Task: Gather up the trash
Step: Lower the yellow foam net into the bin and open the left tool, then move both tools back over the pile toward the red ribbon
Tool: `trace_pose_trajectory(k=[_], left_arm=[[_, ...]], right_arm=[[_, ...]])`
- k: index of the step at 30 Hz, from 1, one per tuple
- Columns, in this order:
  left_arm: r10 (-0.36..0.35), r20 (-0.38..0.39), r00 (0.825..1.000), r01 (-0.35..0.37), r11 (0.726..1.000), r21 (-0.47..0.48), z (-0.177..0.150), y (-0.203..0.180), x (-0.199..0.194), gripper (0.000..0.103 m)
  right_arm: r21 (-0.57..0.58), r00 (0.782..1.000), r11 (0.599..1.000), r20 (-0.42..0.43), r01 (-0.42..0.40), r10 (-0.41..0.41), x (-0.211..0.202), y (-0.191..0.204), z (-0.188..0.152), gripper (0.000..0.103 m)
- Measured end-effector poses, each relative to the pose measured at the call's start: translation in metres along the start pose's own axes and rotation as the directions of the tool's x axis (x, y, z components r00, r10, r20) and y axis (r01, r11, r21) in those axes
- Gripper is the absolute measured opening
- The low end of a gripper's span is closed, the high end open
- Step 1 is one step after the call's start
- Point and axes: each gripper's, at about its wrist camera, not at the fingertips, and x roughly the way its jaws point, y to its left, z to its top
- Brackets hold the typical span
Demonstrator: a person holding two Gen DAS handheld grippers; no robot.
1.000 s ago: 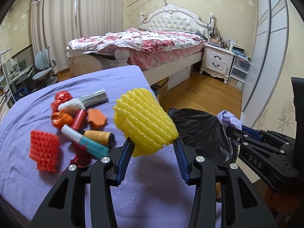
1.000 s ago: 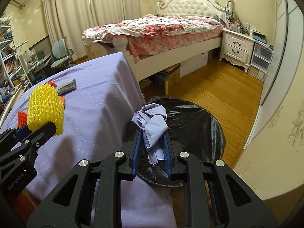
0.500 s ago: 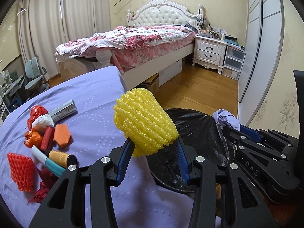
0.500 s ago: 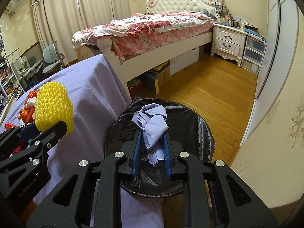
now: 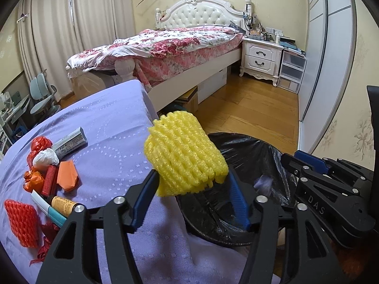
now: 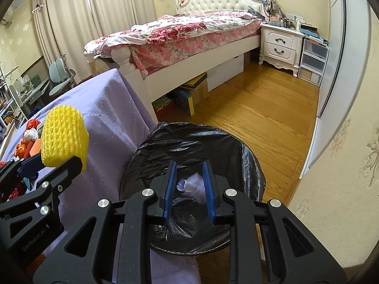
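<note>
Left wrist view: the left gripper (image 5: 190,200), its jaws spreading, has a yellow foam fruit net (image 5: 184,159) between its blue pads; the left pad touches the net's lower edge, while whether the right pad presses on it cannot be told. The net hangs over the near rim of a round bin lined with a black trash bag (image 5: 251,151), which stands on the wooden floor against the edge of a table draped in a lilac cloth (image 5: 113,127). Inside the liner lies a crumpled pale lilac scrap (image 5: 264,184).

On the cloth, well left of the bin, more trash sits in a loose cluster: a red foam net (image 5: 21,222), an orange folded paper (image 5: 67,175), a red cylinder (image 5: 49,183), a white crumpled wad (image 5: 46,157), a small printed box (image 5: 69,142) and a brown-labelled tube (image 5: 64,204).

Right wrist view shows the right gripper (image 6: 189,187) above the bin's mouth, its pads parted a narrow way and holding nothing; the lilac scrap rests below them in the bag.
</note>
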Motion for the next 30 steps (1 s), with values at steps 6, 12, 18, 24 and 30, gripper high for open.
trace_pose_trajectory(k=[6,12,18,24,30], left_arm=[[0.005,0.018,1.000,-0.004,1.000,-0.011,0.001,0.002,-0.005,0.076],[0.008,0.022,1.000,-0.008,1.000,-0.027,0.001,0.008,-0.009,0.077],[0.031,0.021,0.999,-0.030,0.998,-0.057,-0.001,0.021,-0.019,0.077],[0.078,0.022,0.997,-0.076,0.992,-0.101,-0.007,0.043,-0.035,0.077],[0.130,0.025,0.991,-0.124,0.981,-0.152,-0.018,0.072,-0.056,0.077]], right_arm=[[0.018,1.000,1.000,0.012,0.024,-0.024,-0.005,-0.006,-0.001,0.036],[0.036,0.999,0.999,0.020,0.040,-0.040,-0.010,-0.010,-0.001,0.046],[0.031,0.999,0.999,0.025,0.037,-0.038,-0.017,-0.005,-0.003,0.054],[0.015,1.000,1.000,0.025,0.018,-0.018,-0.024,0.010,-0.005,0.055],[-0.006,1.000,1.000,0.025,-0.010,0.010,-0.031,0.032,-0.007,0.057]])
